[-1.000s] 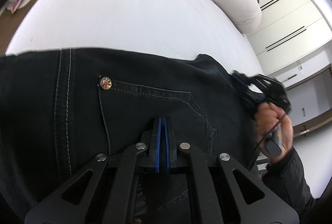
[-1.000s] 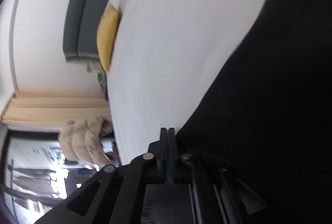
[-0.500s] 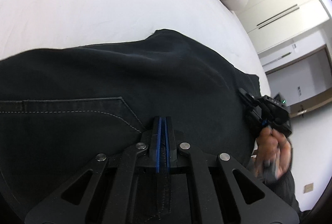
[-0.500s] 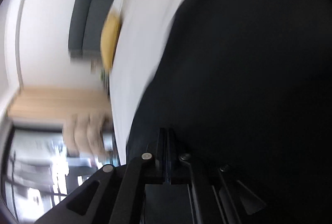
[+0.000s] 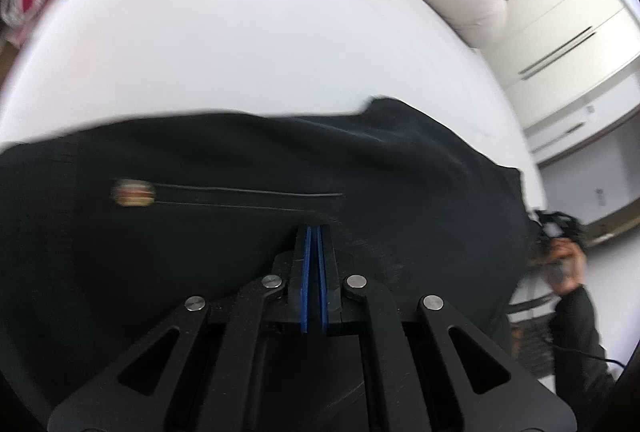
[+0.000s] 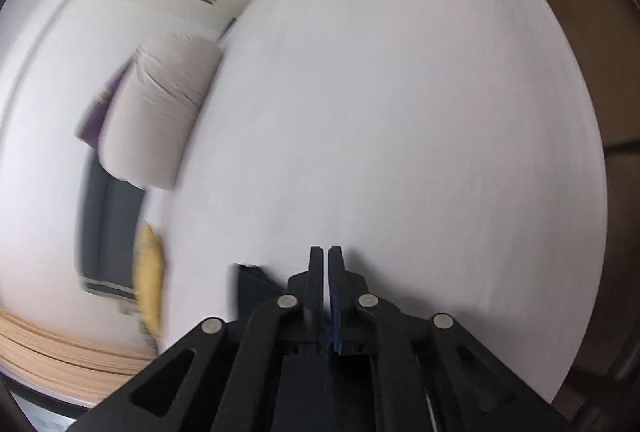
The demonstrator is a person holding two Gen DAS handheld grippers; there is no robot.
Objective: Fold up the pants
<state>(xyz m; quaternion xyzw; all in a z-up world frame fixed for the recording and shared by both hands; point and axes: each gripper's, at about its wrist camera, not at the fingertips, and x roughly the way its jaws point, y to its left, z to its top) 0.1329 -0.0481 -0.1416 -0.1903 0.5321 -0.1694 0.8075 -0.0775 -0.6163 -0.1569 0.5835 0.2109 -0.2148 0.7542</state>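
Holding the pants (image 5: 280, 232) near their brass rivet (image 5: 133, 193), the left gripper (image 5: 314, 232) stays pressed together; right gripper (image 6: 325, 252), parting empty, should regrip the far hem squarely.

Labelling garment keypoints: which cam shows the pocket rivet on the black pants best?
Left wrist view: the pocket rivet sits on the black pants left of the pocket stitching, though motion-blurred. Right wrist view shows no rivet, only a dark scrap beside the claw over the white bed.

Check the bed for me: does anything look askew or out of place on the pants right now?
Nothing stands out. The black pants lie spread across the white bed, no bunched folds visible. Motion blur smears the pocket rivet, so fine creases cannot be ruled out.
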